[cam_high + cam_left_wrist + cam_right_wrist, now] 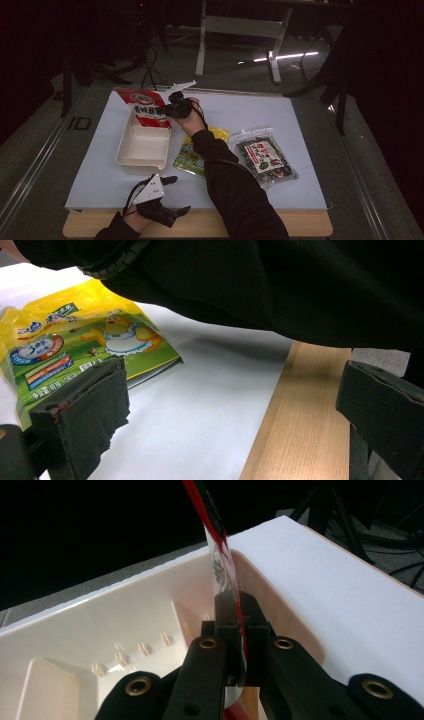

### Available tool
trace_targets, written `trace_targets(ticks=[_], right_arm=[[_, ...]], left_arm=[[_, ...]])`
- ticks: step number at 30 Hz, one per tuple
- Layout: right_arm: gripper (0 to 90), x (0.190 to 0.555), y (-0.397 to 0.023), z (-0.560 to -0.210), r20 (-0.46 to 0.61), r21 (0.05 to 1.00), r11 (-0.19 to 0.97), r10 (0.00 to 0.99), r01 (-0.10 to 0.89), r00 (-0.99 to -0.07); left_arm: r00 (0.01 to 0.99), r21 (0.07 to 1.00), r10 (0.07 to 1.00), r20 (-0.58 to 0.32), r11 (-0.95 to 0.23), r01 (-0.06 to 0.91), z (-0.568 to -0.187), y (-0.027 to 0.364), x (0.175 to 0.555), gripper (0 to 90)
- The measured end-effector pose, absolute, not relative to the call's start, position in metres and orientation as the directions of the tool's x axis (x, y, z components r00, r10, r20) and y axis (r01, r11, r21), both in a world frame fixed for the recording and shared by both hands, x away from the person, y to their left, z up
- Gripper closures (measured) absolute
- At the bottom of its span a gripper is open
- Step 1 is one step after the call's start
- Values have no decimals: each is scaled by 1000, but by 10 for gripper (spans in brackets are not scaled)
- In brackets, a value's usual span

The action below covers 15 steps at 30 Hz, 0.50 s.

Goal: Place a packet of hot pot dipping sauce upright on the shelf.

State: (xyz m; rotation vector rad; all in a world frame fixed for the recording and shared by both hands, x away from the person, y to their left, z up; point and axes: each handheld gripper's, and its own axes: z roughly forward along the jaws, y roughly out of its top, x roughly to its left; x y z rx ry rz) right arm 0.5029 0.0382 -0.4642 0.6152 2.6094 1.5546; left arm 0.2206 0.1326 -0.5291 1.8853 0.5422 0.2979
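A red and white snack packet (144,108) lies tilted over the far end of the cream plastic tray (142,145). My right gripper (169,111) is shut on the packet's right edge; in the right gripper view the thin packet (220,560) runs up from between the pressed jaws of that gripper (235,630), just over the tray's wall (125,615). My left gripper (172,195) rests near the table's front edge, its jaws wide apart. In the left gripper view nothing lies between its pads (85,415), and a yellow-green packet (75,350) lies beyond them.
A yellow-green snack packet (192,155) lies right of the tray, partly under the right sleeve. A dark seaweed packet (264,157) lies farther right. All sit on a white sheet (300,125) over the wooden table (310,230). Table legs and cables stand beyond.
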Motion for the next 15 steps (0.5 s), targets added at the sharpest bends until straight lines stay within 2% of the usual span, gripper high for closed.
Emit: trace_targets(ticks=[8, 15], right_arm=[[899, 501, 35, -472, 179, 853, 405, 366, 330, -913], [900, 496, 32, -455, 167, 891, 348, 346, 292, -923]], left_arm=[[865, 926, 499, -48, -302, 226, -529, 132, 220, 17], [868, 925, 494, -52, -304, 228, -530, 131, 221, 17]])
